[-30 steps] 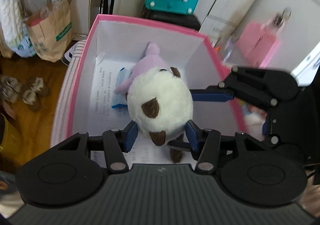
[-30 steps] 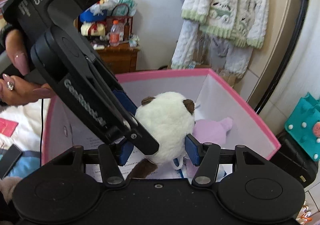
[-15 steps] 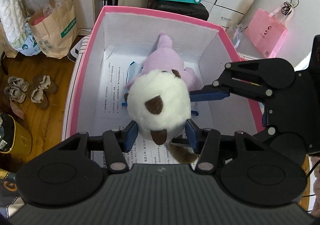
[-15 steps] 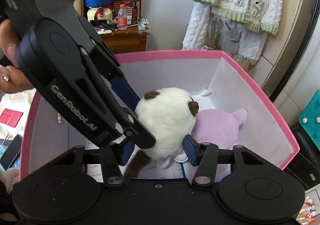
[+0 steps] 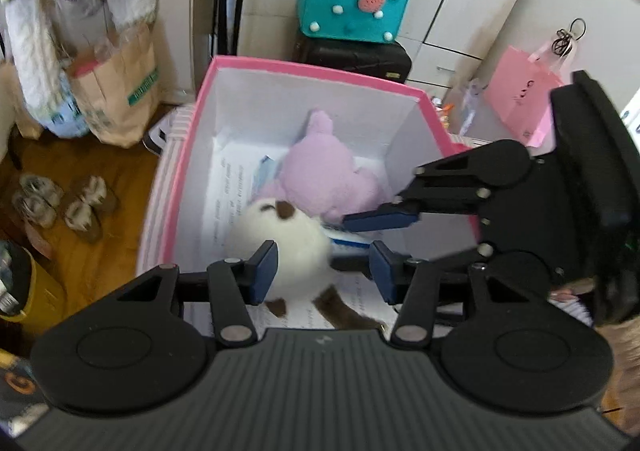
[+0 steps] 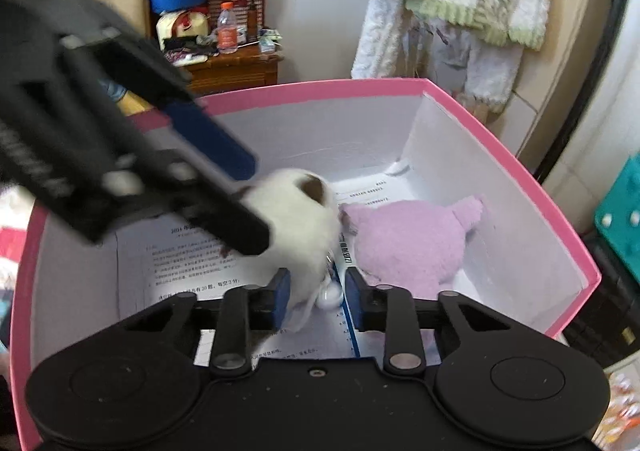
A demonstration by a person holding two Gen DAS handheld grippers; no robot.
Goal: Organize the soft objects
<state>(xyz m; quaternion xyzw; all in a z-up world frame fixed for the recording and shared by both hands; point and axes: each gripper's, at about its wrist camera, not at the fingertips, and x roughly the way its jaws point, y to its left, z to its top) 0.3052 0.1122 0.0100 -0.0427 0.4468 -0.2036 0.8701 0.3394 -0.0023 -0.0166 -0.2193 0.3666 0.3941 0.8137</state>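
Note:
A white plush (image 5: 280, 247) with brown patches lies blurred low inside the pink box (image 5: 316, 69), beside a purple plush (image 5: 324, 179). My left gripper (image 5: 324, 271) hangs over it. Its left pad overlaps the fur, and its right pad stands clear of the toy. In the right wrist view the white plush (image 6: 300, 219) tapers down into my right gripper (image 6: 318, 291). That gripper's jaws are closing, now narrow, with the fur's lower edge and a small white ball pinched between them. The purple plush (image 6: 412, 243) rests just right of it. The left gripper (image 6: 252, 207) crosses in from the left.
Printed sheets (image 6: 188, 255) line the pink box (image 6: 320, 89) floor. Behind the box a teal bag (image 5: 354, 3) sits on a black case (image 5: 352, 59), with a pink bag (image 5: 520, 107) to the right. A brown paper bag (image 5: 120, 91) and slippers (image 5: 60, 207) are on the floor at left.
The white plush has sunk lower into the box and no longer fills the left jaws. The right jaws have narrowed sharply around its lower edge.

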